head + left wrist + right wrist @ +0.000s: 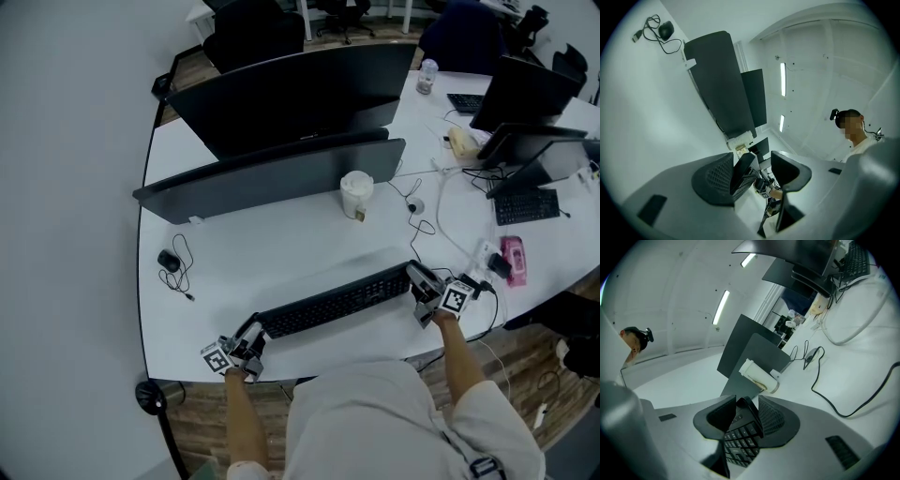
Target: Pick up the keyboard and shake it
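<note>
A long black keyboard (337,300) lies slantwise near the front edge of the white table (244,248). My right gripper (417,281) is at its right end, with the jaws shut on that end; in the right gripper view the keys (740,437) sit wedged between both pads. My left gripper (255,330) is at the keyboard's left end. In the left gripper view that end (743,173) rests against one pad (712,180), while the other pad (790,171) stands clear of it, so the jaws are open. Whether the keyboard is off the table I cannot tell.
A white paper cup (356,192) stands behind the keyboard, in front of a dark monitor (272,178). A black mouse with coiled cable (169,260) lies at the left. Cables (422,220), a pink object (513,258) and a second keyboard (525,204) are at the right.
</note>
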A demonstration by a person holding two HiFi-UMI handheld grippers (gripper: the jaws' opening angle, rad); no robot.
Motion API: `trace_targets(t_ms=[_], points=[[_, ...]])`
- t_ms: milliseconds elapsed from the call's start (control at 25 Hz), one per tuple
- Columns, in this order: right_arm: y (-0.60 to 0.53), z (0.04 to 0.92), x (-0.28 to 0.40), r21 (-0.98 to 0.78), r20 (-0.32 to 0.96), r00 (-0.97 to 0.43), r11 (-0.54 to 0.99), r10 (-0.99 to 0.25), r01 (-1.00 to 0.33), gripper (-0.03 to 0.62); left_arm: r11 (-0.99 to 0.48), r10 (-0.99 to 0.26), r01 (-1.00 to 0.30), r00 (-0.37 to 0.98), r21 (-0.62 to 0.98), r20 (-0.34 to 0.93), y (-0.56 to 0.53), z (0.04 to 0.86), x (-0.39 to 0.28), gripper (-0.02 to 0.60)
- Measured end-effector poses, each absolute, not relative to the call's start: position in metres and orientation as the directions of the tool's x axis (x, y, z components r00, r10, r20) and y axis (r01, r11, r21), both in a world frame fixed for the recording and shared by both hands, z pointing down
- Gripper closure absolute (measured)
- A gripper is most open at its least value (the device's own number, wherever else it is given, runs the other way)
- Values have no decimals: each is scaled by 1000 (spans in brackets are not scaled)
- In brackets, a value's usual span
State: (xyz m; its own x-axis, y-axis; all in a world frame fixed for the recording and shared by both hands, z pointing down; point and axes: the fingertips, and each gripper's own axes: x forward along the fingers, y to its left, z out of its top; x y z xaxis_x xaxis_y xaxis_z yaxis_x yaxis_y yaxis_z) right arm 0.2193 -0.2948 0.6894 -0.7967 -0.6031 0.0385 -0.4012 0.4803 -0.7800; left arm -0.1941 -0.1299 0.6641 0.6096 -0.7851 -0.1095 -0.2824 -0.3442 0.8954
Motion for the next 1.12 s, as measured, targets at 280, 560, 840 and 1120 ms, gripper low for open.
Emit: trace_targets(t_ms=[280,560,840,1120], points=[[-291,683,216,-769,52,-817,499,-574,-400,416,-351,-696,-492,706,797,129,-120,690,-185,385],[-292,681,220,-745,83,-831,519,-550,-419,413,-523,-487,-563,814,639,318,-99,703,-154,441],[-281,678,219,-705,139,-893,591,-428,-392,411,-744,-236,-515,798,425,554,-76,703,-133,476],[-261,663,215,-529,333,-925,776,-180,-342,431,-862,-172,-450,692,232,701,-76,697,-134,480]])
